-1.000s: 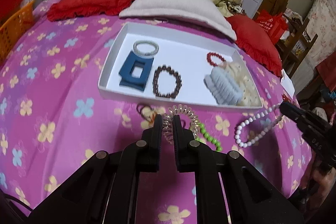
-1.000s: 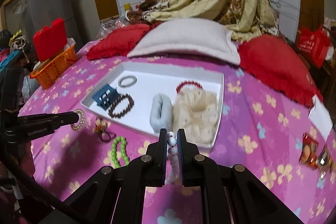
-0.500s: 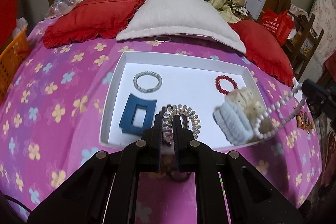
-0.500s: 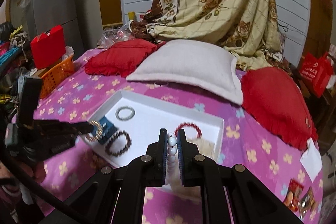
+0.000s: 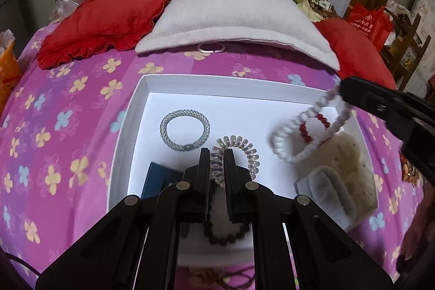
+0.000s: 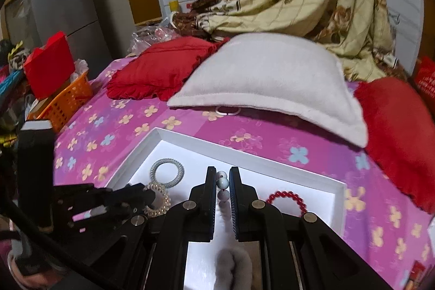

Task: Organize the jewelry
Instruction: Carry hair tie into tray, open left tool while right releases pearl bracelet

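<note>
My left gripper [image 5: 217, 154] is shut on a clear spiral hair tie [image 5: 239, 151] and holds it above the white tray [image 5: 190, 82]. My right gripper [image 6: 223, 173] is shut on a white bead bracelet [image 6: 223, 183]; in the left wrist view that bracelet [image 5: 304, 137] hangs over the tray's right half. In the tray lie a silver mesh bracelet [image 5: 185, 129], a red bead bracelet [image 5: 312, 128], a blue clip [image 5: 160, 178], a brown bead bracelet [image 5: 228, 235], a grey scrunchie [image 5: 326, 189] and a cream scrunchie [image 5: 353, 154].
The tray sits on a pink flowered bedspread [image 5: 68, 105]. Behind it lie a grey pillow [image 5: 231, 15] and red cushions [image 5: 108, 18]. A white ring [image 5: 210, 47] lies under the pillow's edge. An orange basket [image 6: 65, 102] stands at the left. More jewelry [image 5: 217, 276] lies before the tray.
Both grippers moved forward and lower over the tray with their loads. The white bead bracelet now hangs over the red bead bracelet; the spiral tie hangs over the tray's middle.
</note>
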A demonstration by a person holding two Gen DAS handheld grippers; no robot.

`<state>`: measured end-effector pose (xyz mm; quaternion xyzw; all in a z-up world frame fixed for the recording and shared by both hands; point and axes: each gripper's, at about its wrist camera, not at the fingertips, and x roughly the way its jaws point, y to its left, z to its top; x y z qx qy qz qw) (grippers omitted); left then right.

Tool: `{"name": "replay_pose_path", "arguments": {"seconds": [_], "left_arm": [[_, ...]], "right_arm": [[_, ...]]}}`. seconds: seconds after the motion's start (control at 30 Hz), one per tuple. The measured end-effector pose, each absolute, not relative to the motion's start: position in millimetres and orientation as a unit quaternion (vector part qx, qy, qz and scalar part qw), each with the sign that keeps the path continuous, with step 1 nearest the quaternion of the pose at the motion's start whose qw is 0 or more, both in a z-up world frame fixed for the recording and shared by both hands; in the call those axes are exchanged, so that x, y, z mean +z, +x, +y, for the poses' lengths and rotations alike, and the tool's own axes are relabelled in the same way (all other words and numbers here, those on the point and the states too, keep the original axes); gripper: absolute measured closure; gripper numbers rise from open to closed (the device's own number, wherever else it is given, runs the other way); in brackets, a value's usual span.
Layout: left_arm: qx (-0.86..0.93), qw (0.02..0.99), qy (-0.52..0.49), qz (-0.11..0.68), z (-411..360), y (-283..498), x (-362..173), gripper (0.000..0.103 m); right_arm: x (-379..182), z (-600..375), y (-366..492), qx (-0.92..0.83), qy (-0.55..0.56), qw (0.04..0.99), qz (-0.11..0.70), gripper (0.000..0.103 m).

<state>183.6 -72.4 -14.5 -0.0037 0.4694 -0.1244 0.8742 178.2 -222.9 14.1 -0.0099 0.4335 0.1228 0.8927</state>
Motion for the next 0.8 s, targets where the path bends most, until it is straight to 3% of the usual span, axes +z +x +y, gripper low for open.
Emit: {"name": "replay_pose_path", "arguments": {"seconds": [0.27,0.5,0.57,0.63,0.67,0.7,0.8], "left_arm": [[-0.12,0.865,0.0,0.487,-83,208,-39,0.095],[-0.113,0.86,-0.001,0.498,-89,218,-54,0.094],[-0.109,0.861,0.004,0.497,-90,218,-56,0.089],[-0.102,0.866,0.01,0.489,-91,216,-55,0.063],[-0.102,0.869,0.008,0.484,-91,214,-53,0.057],[-0.103,0.871,0.004,0.48,-90,212,-52,0.05],[-0.104,0.874,0.006,0.474,-89,206,-46,0.049]], "right_arm": [[-48,-259,216,0.068,0.005,0.874,0.48,0.094],[-62,-277,217,0.053,0.037,0.866,0.495,0.094],[-62,-281,214,0.054,0.046,0.864,0.498,0.093],[-59,-283,210,0.052,0.049,0.865,0.496,0.083],[-57,-283,207,0.05,0.048,0.866,0.495,0.073],[-55,-283,203,0.05,0.045,0.868,0.492,0.069],[-46,-280,189,0.049,0.032,0.874,0.482,0.067]]}}
